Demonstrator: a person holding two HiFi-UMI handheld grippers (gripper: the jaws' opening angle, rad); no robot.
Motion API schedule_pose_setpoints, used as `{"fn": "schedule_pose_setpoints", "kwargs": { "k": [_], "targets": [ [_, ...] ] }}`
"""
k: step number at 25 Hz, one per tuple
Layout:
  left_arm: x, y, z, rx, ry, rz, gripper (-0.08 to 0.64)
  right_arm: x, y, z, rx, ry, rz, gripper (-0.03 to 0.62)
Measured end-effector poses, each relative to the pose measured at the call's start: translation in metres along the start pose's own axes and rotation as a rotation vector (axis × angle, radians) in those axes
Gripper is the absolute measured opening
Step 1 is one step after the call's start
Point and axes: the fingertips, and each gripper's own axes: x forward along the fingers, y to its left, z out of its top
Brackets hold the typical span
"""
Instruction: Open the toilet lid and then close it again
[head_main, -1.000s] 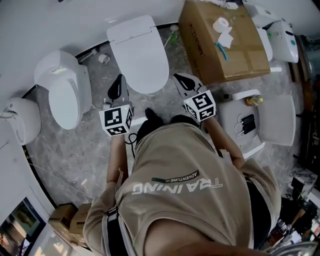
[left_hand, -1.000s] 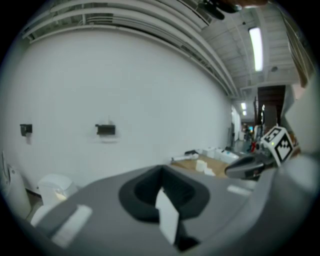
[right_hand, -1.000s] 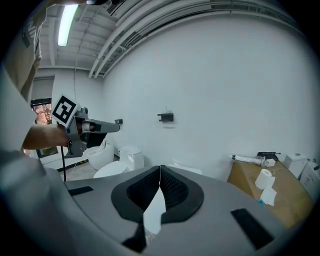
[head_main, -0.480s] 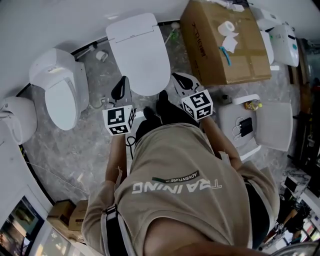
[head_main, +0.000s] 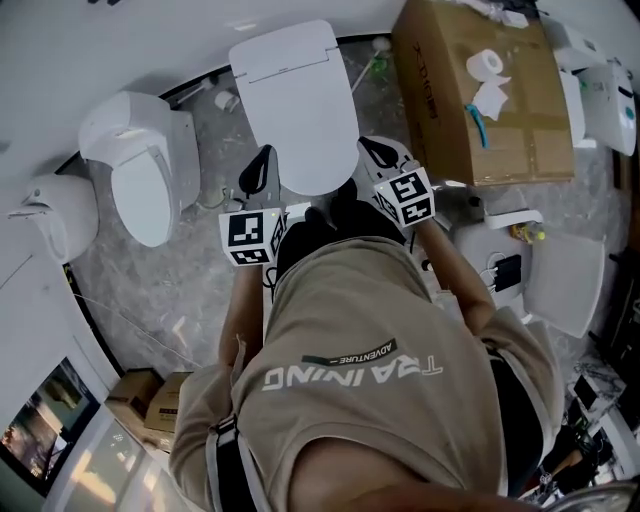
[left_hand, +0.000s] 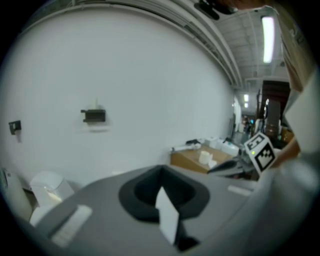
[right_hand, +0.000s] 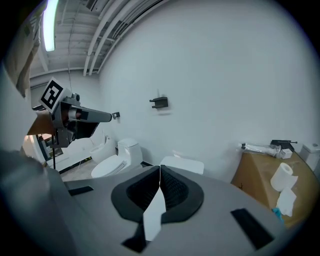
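The white toilet (head_main: 300, 110) stands against the wall with its lid down; in the right gripper view the lid (right_hand: 182, 163) shows just beyond the jaws. My left gripper (head_main: 260, 165) hovers at the front left corner of the bowl, clear of it, and its jaws are shut with nothing in them (left_hand: 161, 187). On the front right side my right gripper (head_main: 378, 152) is also shut and empty (right_hand: 160, 187). Neither one touches the lid. The person's body hides the floor in front of the toilet.
A second toilet (head_main: 145, 180) and a third white fixture (head_main: 55, 215) stand to the left. A cardboard box (head_main: 480, 90) with a paper roll (head_main: 485, 62) sits on the right, with white toilet parts (head_main: 560, 270) below it. Small boxes (head_main: 150, 400) lie at lower left.
The head view has shifted, so everything sits a little further right. Both grippers stay shut at the toilet's front, and the right one has edged slightly nearer the lid.
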Motion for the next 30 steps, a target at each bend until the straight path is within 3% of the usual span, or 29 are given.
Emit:
{"fn": "schedule_pose_setpoints", "kwargs": {
  "k": [6, 12, 16, 24, 30],
  "targets": [
    [0.016, 0.011, -0.015, 0.003, 0.079, 0.017, 0.005, 0.016, -0.012, 0.001, 0.035, 0.019, 0.020, 0.014],
    [0.032, 0.031, -0.058, 0.002, 0.160, 0.017, 0.005, 0.038, -0.008, -0.031, 0.086, 0.104, 0.016, 0.014],
    [0.038, 0.033, -0.099, 0.031, 0.221, -0.013, 0.006, 0.053, -0.001, -0.070, 0.143, 0.185, -0.002, 0.014],
    [0.054, 0.027, -0.204, -0.023, 0.390, -0.080, 0.006, 0.078, 0.016, -0.179, 0.190, 0.389, 0.004, 0.014],
    [0.062, 0.025, -0.266, 0.048, 0.481, -0.111, 0.005, 0.086, 0.027, -0.242, 0.239, 0.492, 0.007, 0.014]
  ]
}}
